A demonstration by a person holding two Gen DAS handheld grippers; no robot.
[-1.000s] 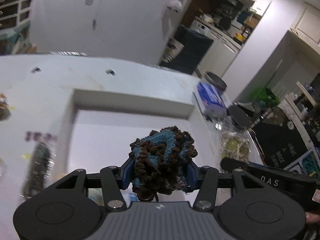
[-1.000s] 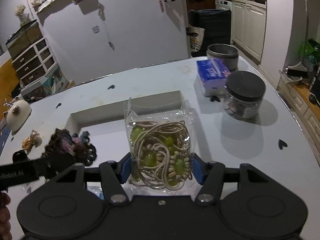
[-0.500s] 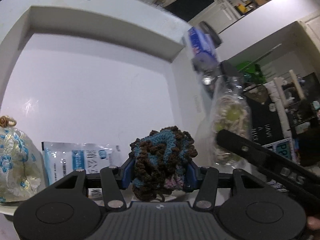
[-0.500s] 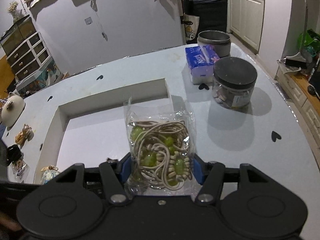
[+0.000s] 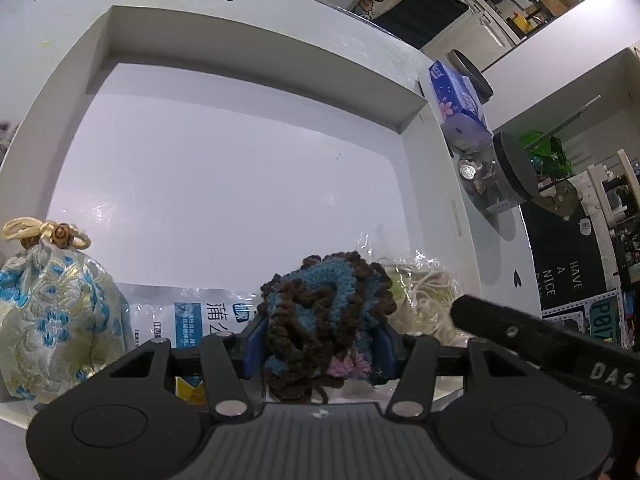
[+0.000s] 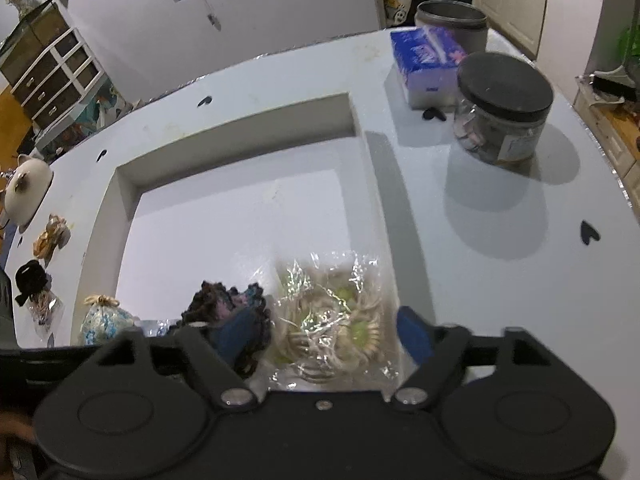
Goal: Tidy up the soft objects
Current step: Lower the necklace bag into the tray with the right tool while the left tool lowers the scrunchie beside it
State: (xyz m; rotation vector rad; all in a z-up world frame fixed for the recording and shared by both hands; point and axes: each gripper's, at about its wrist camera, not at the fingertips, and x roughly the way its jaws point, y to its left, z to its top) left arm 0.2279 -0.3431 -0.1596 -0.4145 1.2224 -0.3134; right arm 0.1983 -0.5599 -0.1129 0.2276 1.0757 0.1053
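My left gripper point(image 5: 318, 350) is shut on a blue and brown crochet piece point(image 5: 324, 312), held low over the near edge of the white box point(image 5: 256, 68). The crochet piece also shows in the right wrist view point(image 6: 230, 306). My right gripper point(image 6: 324, 334) is open, its blue pads apart on either side of a clear bag of cream cord with green beads point(image 6: 334, 320) that lies inside the box's near right corner; the bag also shows in the left wrist view point(image 5: 424, 300). A brocade drawstring pouch point(image 5: 48, 312) and a blue-printed packet point(image 5: 188, 316) lie in the box.
A tissue pack point(image 6: 426, 60), a dark-lidded glass jar point(image 6: 500, 108) and a metal tin point(image 6: 452, 20) stand right of the box. A white teapot point(image 6: 26, 192) and small items point(image 6: 50, 234) lie on the table at left.
Both grippers have come down to the box's near edge. My right gripper has opened and let go of the bag of cord, which now lies in the box. My left gripper stays shut on the crochet piece.
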